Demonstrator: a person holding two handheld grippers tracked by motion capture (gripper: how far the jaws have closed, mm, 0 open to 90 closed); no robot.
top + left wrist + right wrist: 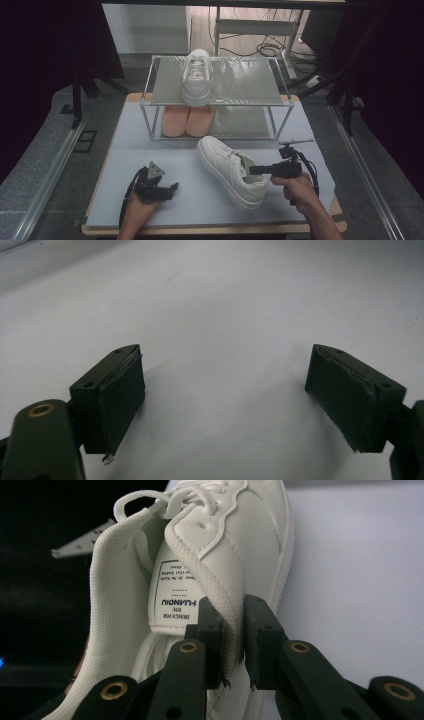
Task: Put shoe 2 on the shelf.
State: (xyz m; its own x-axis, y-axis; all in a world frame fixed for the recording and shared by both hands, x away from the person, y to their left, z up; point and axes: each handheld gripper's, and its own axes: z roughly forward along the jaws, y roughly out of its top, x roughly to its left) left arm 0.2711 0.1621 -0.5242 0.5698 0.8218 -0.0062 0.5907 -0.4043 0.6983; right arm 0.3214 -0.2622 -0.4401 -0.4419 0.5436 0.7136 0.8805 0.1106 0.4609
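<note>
Right gripper (234,645): jaws pinched on the padded collar edge of a white sneaker (231,170), one jaw inside the opening, one outside. Shoe is white, laced, with a thick sole; it lies on the grey mat (115,165) in front of the shoe rack (280,107), toe toward the rack. Right hand (295,187) grips from the heel side. Inner tongue label (174,592) reads upside down; "HUANQIU" legible, the rest too small. Left gripper (225,400): jaws wide apart, nothing between them, low over the mat; left hand (137,207) near the table's front edge. Second white sneaker (196,75) on the top shelf, pink pair (187,120) below.
</note>
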